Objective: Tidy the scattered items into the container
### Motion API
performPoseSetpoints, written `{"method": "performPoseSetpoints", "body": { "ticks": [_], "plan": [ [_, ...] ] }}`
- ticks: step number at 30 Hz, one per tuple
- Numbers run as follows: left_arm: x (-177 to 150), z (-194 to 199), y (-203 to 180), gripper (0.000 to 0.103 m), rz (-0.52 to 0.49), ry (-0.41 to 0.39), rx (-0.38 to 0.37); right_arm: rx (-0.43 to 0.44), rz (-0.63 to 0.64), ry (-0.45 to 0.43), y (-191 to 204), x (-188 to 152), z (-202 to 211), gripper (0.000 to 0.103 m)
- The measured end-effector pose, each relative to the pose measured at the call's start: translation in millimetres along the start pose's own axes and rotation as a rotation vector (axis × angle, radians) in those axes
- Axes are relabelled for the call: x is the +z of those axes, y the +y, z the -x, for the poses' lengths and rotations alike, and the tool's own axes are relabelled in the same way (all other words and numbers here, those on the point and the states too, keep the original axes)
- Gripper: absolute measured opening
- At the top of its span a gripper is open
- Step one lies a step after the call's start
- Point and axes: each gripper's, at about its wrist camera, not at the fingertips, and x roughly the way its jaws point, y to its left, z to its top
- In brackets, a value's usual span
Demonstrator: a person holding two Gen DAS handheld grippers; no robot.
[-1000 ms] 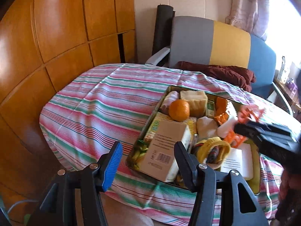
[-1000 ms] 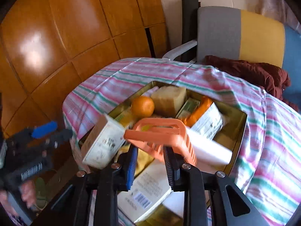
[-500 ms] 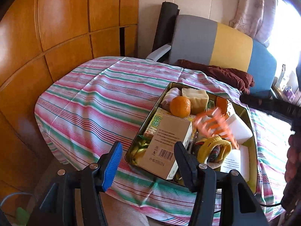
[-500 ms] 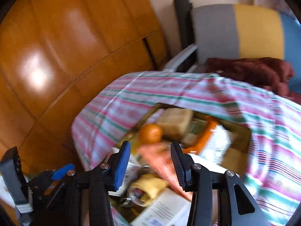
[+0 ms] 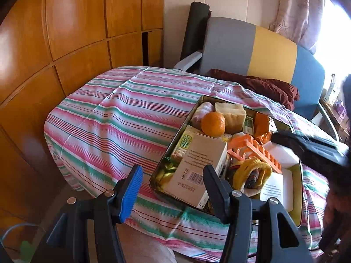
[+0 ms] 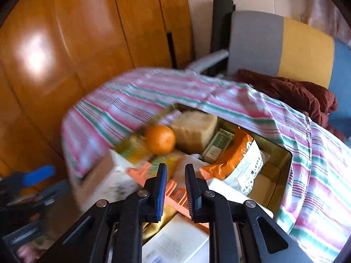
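Striped-cloth-covered table (image 5: 122,118), a full metal tin (image 5: 298,199) directly on it near one edge.

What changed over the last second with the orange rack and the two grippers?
The right gripper let go of the orange rack, which dropped into the tin onto the other items; its jaws then shut empty. The left gripper stayed open and empty, and the orange stayed put.

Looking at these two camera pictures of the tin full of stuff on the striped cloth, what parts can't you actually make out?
- Left wrist view: the container's right side is covered by the dark right gripper.
- Left wrist view: print on the cardboard box is too small to read.
- Right wrist view: the box and the container's near left rim are smeared by motion blur.
- Right wrist view: most of the orange rack lies behind the gripper's own fingers.
- Both views: the tin's bottom layer is buried.
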Motion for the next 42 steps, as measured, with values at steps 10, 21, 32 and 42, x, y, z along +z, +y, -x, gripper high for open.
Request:
{"method": "performPoseSetpoints", "body": {
  "ticks": [10,21,32,42],
  "plan": [
    [1,10,-4,0.058,-0.025,-0.02,-0.001,-0.06,-0.048,0.08,-8,8,-55,0.017],
    [3,3,-2,0.058,-0.015,0.018,0.019,-0.035,-0.057,0.138,-22,15,-42,0.031],
    [16,35,-23,0.058,-0.091,0.009,0.132,-0.23,-0.263,-0.091,0,-19,73,0.095],
    [21,79,-28,0.058,-0.072,-0.066,0.068,-0.442,-0.251,-0.077,36,-41,87,0.102]
  ]
}}
